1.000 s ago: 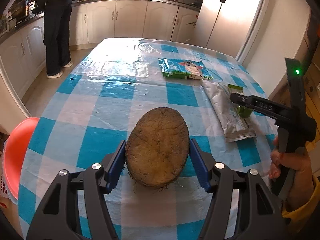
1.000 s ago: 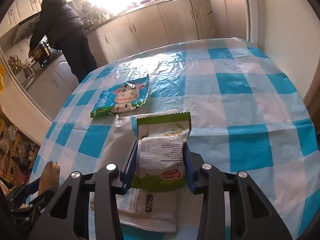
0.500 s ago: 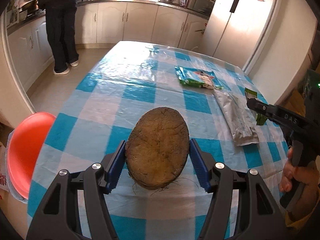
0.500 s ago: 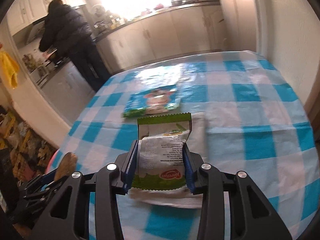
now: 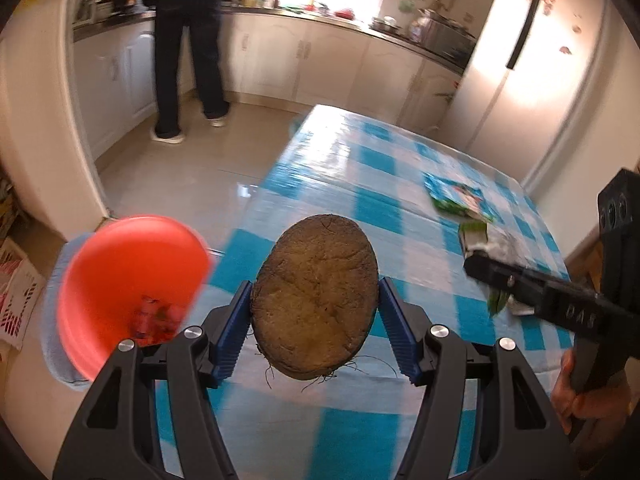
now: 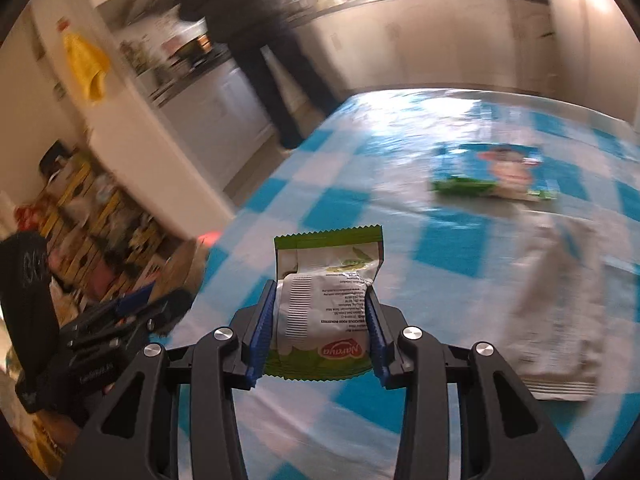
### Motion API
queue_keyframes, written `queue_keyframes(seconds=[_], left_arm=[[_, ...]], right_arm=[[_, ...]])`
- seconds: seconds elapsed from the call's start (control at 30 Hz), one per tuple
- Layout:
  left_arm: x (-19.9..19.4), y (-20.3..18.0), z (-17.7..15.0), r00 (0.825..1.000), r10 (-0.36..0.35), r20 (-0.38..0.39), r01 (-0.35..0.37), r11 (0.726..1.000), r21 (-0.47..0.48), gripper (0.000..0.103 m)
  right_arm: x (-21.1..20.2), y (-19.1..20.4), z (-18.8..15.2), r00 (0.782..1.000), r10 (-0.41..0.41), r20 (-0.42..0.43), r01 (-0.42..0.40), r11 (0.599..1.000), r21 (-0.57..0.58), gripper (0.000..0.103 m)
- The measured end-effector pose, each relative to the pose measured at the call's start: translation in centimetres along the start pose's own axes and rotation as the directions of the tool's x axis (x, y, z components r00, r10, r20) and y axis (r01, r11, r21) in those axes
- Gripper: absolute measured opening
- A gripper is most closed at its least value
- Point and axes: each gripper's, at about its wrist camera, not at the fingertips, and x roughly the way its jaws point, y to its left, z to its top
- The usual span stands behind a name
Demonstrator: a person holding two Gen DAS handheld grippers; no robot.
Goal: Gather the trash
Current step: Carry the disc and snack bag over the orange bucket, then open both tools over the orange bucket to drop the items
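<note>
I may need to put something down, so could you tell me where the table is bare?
The table's far end, beyond the cow packet, is bare, as is its side toward the red bin. It is crowded where the silver bag lies near the packet.

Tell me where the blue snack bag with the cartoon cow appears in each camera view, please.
Left wrist view: the blue cow bag lies at right of centre on the checked tablecloth, beyond the coconut husk.
Right wrist view: the bag lies upper right, beyond the green wrapper.
Shared landmark: the silver pouch beside it.
</note>
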Motion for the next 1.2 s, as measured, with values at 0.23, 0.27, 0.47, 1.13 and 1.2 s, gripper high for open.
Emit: queue_keyframes(seconds=[0.23, 0.27, 0.47, 1.13, 1.2], left_arm=[[-1.2, 6.3, 0.3, 0.996, 0.085, 0.014, -0.083, 0.988, -0.127, 0.063], [-1.2, 7.5, 0.3, 0.995, 0.100, 0.012, -0.097, 0.984, -0.151, 0.063], [-0.8, 12.5, -0.1, 0.989, 0.149, -0.019, -0.149, 0.958, -0.247, 0.063], [2.0, 18.2, -1.4, 0.975, 0.203, -0.092, -0.223, 0.907, -0.358, 0.064], [1.9, 18.4, -1.2, 0.973, 0.211, -0.089, -0.229, 0.905, -0.359, 0.066]], right_arm=[[3.8, 5.6, 1.1, 0.994, 0.083, -0.066, -0.090, 0.989, -0.115, 0.042], [4.5, 6.4, 1.3, 0.993, 0.090, -0.078, -0.099, 0.986, -0.131, 0.042], [8.3, 11.2, 2.0, 0.977, 0.146, -0.153, -0.176, 0.964, -0.201, 0.042], [16.0, 18.1, 2.4, 0.957, 0.161, -0.240, -0.226, 0.935, -0.275, 0.067], [15.7, 17.9, 2.6, 0.959, 0.165, -0.230, -0.224, 0.940, -0.259, 0.067]])
